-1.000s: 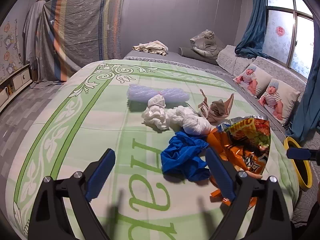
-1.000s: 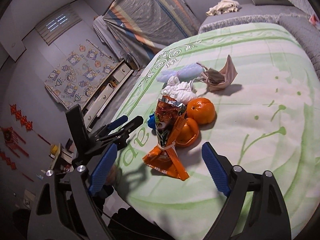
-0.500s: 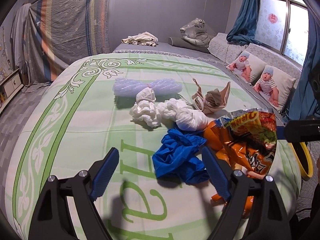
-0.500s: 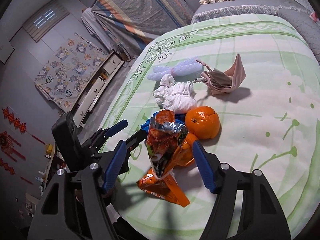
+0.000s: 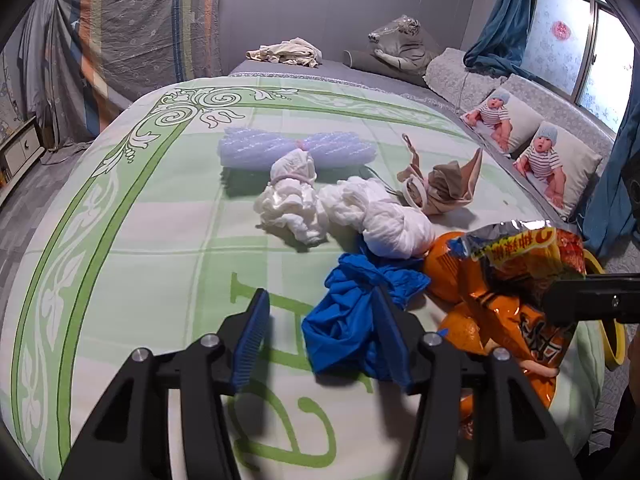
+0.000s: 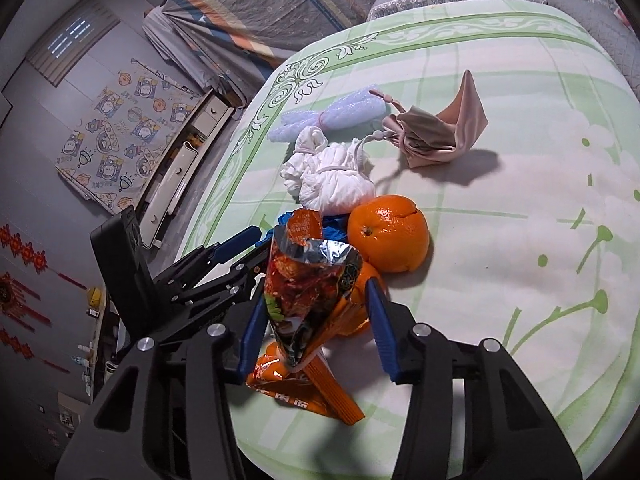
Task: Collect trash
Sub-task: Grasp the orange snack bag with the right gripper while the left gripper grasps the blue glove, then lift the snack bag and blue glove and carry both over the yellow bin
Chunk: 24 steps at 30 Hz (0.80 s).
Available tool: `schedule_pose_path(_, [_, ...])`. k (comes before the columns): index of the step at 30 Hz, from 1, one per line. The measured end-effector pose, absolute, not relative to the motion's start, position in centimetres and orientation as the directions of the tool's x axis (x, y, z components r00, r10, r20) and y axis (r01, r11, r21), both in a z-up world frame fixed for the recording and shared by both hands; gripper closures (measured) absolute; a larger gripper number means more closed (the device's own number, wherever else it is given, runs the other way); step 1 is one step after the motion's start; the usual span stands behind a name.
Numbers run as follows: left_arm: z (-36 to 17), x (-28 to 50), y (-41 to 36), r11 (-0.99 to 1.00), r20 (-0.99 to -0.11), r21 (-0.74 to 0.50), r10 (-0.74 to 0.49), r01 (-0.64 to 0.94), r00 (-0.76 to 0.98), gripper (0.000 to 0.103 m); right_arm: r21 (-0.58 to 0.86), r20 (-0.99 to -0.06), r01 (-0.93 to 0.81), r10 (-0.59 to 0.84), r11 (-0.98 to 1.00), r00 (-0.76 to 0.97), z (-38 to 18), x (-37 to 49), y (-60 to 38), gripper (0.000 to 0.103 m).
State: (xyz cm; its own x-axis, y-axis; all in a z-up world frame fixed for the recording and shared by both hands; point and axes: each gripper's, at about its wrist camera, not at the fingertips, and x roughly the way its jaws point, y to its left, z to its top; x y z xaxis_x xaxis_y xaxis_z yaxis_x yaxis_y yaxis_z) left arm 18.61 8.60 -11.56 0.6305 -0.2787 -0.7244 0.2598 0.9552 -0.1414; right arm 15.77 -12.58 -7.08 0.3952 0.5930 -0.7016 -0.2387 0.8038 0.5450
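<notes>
A crumpled blue glove [image 5: 352,312] lies on the green bed cover [image 5: 140,240]. My left gripper [image 5: 322,336] straddles it with jaws closing; the glove sits against the right pad, and the left pad is clear of it. An opened orange snack bag [image 6: 312,280] stands between the closing jaws of my right gripper [image 6: 316,330], which do not clamp it. Behind the bag are an orange [image 6: 386,232], a white cloth bundle [image 6: 336,180], a beige pouch [image 6: 436,136] and a lilac foam sleeve [image 6: 332,116]. The left gripper [image 6: 256,246] shows beside the bag.
A yellow-rimmed bin [image 5: 614,344] stands off the bed's right edge, behind the right gripper's finger [image 5: 592,300]. Baby-print pillows [image 5: 560,160] line the right side. A low drawer unit [image 6: 180,168] runs along the wall beyond the bed's left edge.
Both grippers have moved forward and down onto the pile and narrowed their jaws. The blue glove now sits between the left jaws, the snack bag between the right jaws.
</notes>
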Motion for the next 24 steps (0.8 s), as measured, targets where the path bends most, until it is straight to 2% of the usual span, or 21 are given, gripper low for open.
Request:
schedule_pose_path(6, [-11.5,18.6,7.3,0.949,-0.733,-0.114,-0.280,0.294,0.620,0.084,0.555,-0.695,-0.232,0.599,0.799,0.398,-7.1,15.9,-12.7,0.070])
schedule_pose_path(10, [-11.4,18.3,7.1,0.947,-0.732,-0.115,-0.285,0.301,0.618,0.092,0.557,-0.685,-0.240,0.603,0.795,0.408,-6.6,15.6,-13.3,0.074])
schedule_pose_path(16, [-10.9,18.0,7.5,0.949,-0.723,-0.133,-0.291,0.287,0.627,0.098,0.550,-0.661,-0.273,0.612,0.789,0.434,-5.4,14.8,-14.0,0.082])
schedule_pose_path(24, [-8.6,16.1,8.2,0.955,-0.675,-0.136,-0.284,0.263,0.681,0.098,0.583,-0.596,-0.288,0.641,0.759,0.484,-3.7,13.5,-16.0,0.083])
